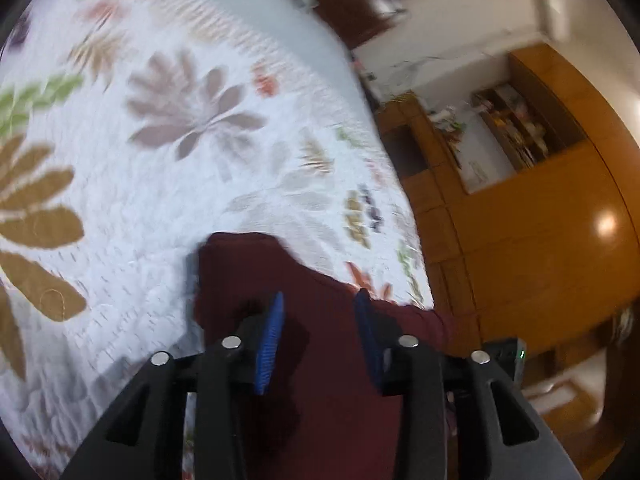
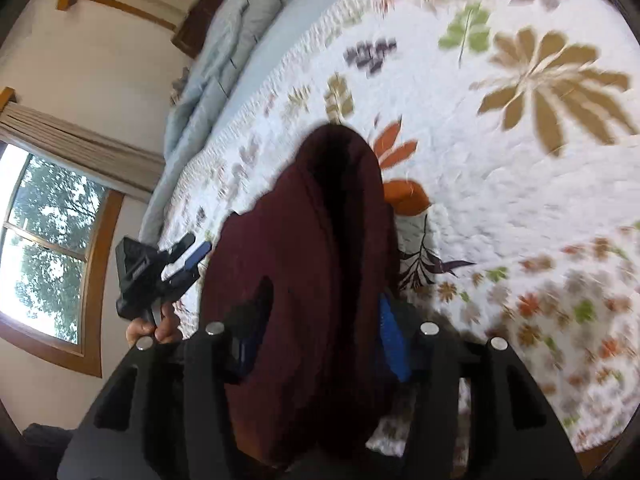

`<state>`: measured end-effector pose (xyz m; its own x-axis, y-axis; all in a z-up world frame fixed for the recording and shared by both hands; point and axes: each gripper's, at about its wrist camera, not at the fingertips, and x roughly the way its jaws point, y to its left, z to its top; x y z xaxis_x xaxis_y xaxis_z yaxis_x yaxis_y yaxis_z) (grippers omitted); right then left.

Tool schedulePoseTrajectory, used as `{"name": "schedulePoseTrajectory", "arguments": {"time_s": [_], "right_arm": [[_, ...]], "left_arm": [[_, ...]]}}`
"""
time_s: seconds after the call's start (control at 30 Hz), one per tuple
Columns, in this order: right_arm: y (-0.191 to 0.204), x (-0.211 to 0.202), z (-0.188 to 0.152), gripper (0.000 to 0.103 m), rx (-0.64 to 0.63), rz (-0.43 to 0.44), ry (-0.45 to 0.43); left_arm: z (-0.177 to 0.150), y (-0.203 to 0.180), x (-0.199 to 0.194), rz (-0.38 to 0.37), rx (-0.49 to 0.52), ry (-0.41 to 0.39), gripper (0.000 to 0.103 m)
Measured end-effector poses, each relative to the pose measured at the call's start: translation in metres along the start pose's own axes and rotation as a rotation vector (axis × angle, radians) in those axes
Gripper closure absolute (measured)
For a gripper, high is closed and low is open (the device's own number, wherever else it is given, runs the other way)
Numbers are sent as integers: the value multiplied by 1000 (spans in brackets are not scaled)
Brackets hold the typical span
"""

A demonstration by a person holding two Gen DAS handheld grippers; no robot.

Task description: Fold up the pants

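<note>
Maroon pants [image 2: 304,264] lay bunched on the bed's floral quilt [image 2: 500,208], near the quilt edge. In the right wrist view they filled the frame centre, a thick folded mass with a dark crease running toward 12 o'clock.

Right hand-held gripper [image 2: 320,344]: blue pads [image 2: 394,344] spread wide on either side of the bundle, fabric filling the gap between them. Grasping or just straddling, I could not tell; the left pad was mostly hidden by cloth.

Left hand-held gripper [image 1: 318,308]: released, blue pads [image 1: 270,344] well apart, pants [image 1: 320,360] beneath them, nothing pinched. In the right wrist view it showed at 9 o'clock [image 2: 196,258], just beside the pants' edge, a hand [image 2: 154,328] on its handle.

Both views were motion-blurred. A light blue blanket [image 2: 224,60] was crumpled at 11 o'clock in the right view, a window [image 2: 44,240] with trees at 9. An orange wooden cabinet [image 1: 540,232] stood at 3 o'clock in the left view.
</note>
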<state>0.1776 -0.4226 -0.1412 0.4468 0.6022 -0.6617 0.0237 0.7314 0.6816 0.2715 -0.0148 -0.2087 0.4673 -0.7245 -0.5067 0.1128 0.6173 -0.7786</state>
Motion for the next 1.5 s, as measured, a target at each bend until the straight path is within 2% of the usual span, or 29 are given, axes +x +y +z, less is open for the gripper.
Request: {"name": "schedulePoseTrajectory", "arguments": {"time_s": [0.1, 0.17, 0.2, 0.27, 0.3, 0.33, 0.37, 0.4, 0.47, 0.5, 0.53, 0.57, 0.67, 0.8, 0.87, 0.9, 0.93, 1.03, 1.2, 1.27, 1.33, 1.37, 1.43, 1.5], "right_arm": [[28, -20, -12, 52, -86, -3, -51], [48, -27, -27, 52, -148, 45, -61], [55, -25, -34, 52, -168, 68, -50], [59, -5, -55, 53, -203, 87, 27], [50, 10, -64, 55, -200, 50, 81], [41, 20, -68, 71, -192, 3, 104], [27, 27, -72, 97, -162, -19, 121], [12, 30, -74, 103, -119, -15, 129], [-10, 23, -72, 103, -27, 58, 134], [-9, 18, -71, 103, -34, 44, 133], [-2, 13, -68, 100, -59, 30, 133], [3, 9, -63, 92, -62, 47, 130], [33, 5, -29, 81, -103, 84, 85], [55, 39, 24, 79, -115, 104, 75], [53, 57, 40, 83, -105, 107, 95], [51, 62, 44, 87, -101, 98, 102], [41, 70, 48, 103, -87, 77, 115], [3, 82, 51, 103, 8, 100, 142], [7, 77, 51, 103, 6, 87, 139], [13, 74, 50, 103, 12, 85, 139], [22, 66, 48, 95, 1, 73, 119], [27, 60, 45, 86, -6, 67, 107], [34, 49, 40, 74, -14, 64, 83], [37, 42, 35, 73, -21, 61, 69]], "left_arm": [[-17, -31, -15, -56, 105, 11, 60], [-37, -43, -22, -104, 138, 29, 58], [-46, -47, -23, -120, 145, 47, 58], [-70, -48, -17, -105, 174, 93, 58], [-81, -45, -9, -83, 189, 130, 58], [-92, -37, 1, -40, 195, 164, 58], [-101, -29, 9, -11, 187, 185, 58], [-104, -26, 12, 6, 192, 191, 61], [-108, -32, 12, 37, 247, 180, 62], [-109, -36, 12, 60, 265, 180, 61], [-110, -38, 13, 83, 280, 180, 61], [-111, -41, 14, 109, 299, 180, 61], [-115, -54, 14, 173, 371, 179, 56], [-122, -66, 18, 230, 430, 179, 51], [-124, -68, 20, 242, 445, 180, 51], [-124, -68, 20, 244, 443, 182, 51], [-125, -68, 20, 243, 442, 183, 51], [-123, -69, 23, 235, 442, 187, 51], [-127, -70, 23, 239, 450, 189, 50], [-120, -70, 18, 209, 419, 195, 50], [-106, -68, 5, 168, 375, 178, 49], [-98, -68, -2, 161, 370, 164, 48], [-75, -64, -15, 128, 332, 133, 46], [-46, -58, -21, 91, 286, 110, 43]]}}
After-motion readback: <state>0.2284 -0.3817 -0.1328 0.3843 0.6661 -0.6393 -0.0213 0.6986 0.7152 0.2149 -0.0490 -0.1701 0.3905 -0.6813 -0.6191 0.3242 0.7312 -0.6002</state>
